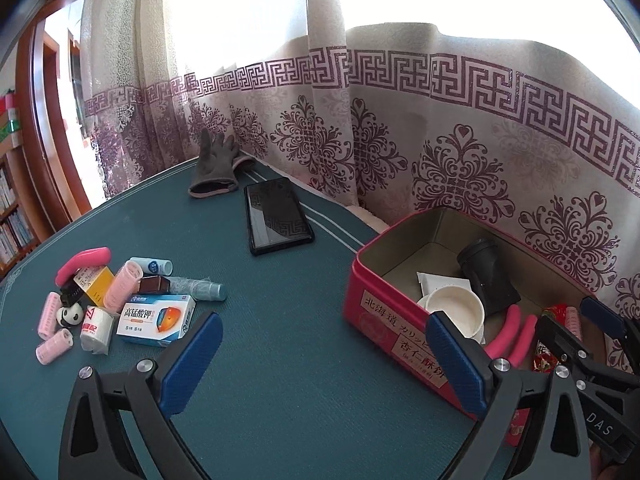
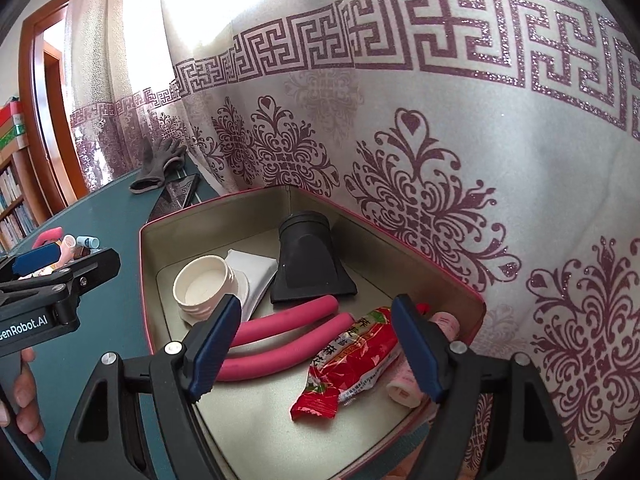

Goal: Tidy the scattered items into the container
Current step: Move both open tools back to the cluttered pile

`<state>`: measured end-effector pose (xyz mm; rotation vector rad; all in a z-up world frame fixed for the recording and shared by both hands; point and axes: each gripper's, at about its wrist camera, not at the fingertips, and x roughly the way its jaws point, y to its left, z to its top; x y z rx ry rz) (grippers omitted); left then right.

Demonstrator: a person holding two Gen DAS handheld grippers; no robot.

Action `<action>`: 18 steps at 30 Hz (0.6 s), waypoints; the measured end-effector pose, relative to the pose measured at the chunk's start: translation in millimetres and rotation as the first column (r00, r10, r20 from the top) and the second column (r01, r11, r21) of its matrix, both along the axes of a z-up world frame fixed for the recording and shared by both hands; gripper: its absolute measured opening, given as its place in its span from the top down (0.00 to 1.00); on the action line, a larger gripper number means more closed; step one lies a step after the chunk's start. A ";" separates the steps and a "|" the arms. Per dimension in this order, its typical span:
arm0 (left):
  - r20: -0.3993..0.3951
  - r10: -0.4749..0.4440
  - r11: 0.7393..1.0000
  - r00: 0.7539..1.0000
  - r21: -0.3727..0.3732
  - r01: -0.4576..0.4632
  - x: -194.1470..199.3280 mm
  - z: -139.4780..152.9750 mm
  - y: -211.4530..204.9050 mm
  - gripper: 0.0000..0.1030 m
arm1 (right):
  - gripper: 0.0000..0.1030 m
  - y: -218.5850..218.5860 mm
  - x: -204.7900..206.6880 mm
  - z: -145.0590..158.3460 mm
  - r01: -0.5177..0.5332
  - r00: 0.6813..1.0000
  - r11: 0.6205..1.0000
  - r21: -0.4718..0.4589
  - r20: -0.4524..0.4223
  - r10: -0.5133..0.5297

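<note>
Right tool (image 2: 318,346) partly hides the pink roller (image 2: 404,388) inside the tin (image 2: 240,206).

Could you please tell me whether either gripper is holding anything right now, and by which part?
Nothing is held: the left gripper and the right gripper both stand open and empty.

A lived-in room of a home: a patterned curtain (image 1: 400,120) hangs behind a table under a teal cloth (image 1: 280,320), with a wooden doorframe (image 1: 44,120), a bookshelf (image 1: 12,216), a grey glove (image 1: 214,168) and a phone (image 1: 278,216).
</note>
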<state>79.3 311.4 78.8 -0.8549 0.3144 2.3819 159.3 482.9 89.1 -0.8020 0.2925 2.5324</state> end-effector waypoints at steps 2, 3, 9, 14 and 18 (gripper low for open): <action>0.005 0.024 1.000 1.000 -0.006 -0.024 -3.5 -3.1 -8.4 0.01 | 0.21 -3.0 0.4 1.9 0.006 1.000 1.000 0.011 -0.005 -0.006; 0.010 0.035 0.999 0.999 -0.007 -0.035 -5.3 -4.5 -12.5 0.01 | 0.20 -3.9 0.7 2.7 0.007 1.000 1.000 0.008 -0.009 -0.007; 0.030 0.080 0.997 0.996 -0.019 -0.079 -13.9 -11.0 -33.3 0.01 | 0.20 -13.3 0.3 8.3 0.014 0.999 1.000 0.007 -0.029 -0.014; 0.052 0.104 0.994 0.993 -0.034 -0.103 -19.3 -17.0 -50.6 0.01 | 0.19 -29.9 -8.2 10.3 -0.019 1.000 1.000 0.020 -0.024 0.019; 0.082 0.132 0.991 0.988 -0.035 -0.130 -25.5 -22.6 -70.5 0.01 | 0.19 -47.9 -16.2 12.0 -0.061 0.998 0.997 0.050 -0.022 0.062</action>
